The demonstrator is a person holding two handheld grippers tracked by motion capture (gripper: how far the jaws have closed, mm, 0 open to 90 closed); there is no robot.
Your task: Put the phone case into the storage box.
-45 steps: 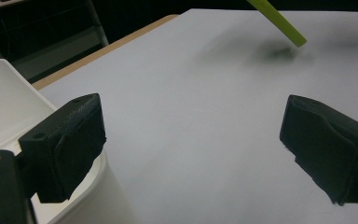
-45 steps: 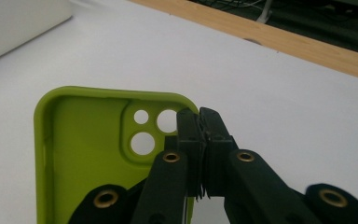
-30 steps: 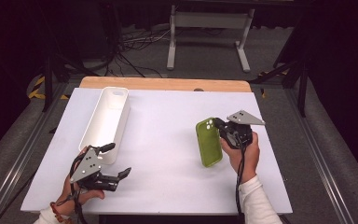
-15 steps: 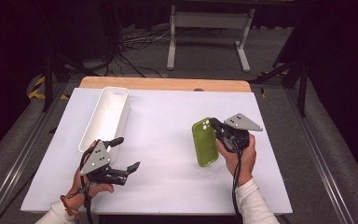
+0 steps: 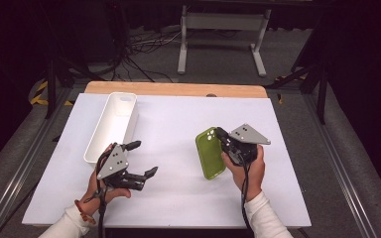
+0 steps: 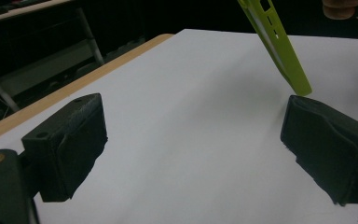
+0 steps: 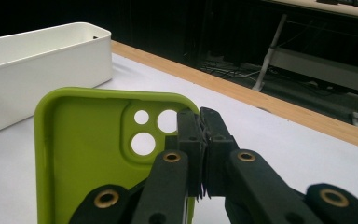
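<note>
step: we carry green phone case (image 5: 210, 159), edge pinched in right gripper (image 5: 222, 135), just above table | left gripper (image 5: 142, 157) spread, empty | next: we judge drop into white bin (image 5: 113, 127) beyond left gripper

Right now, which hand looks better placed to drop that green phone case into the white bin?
The right. Its tool is already shut on the phone case, lifted off the table. The left tool is open and empty, though it sits nearer the bin.
</note>
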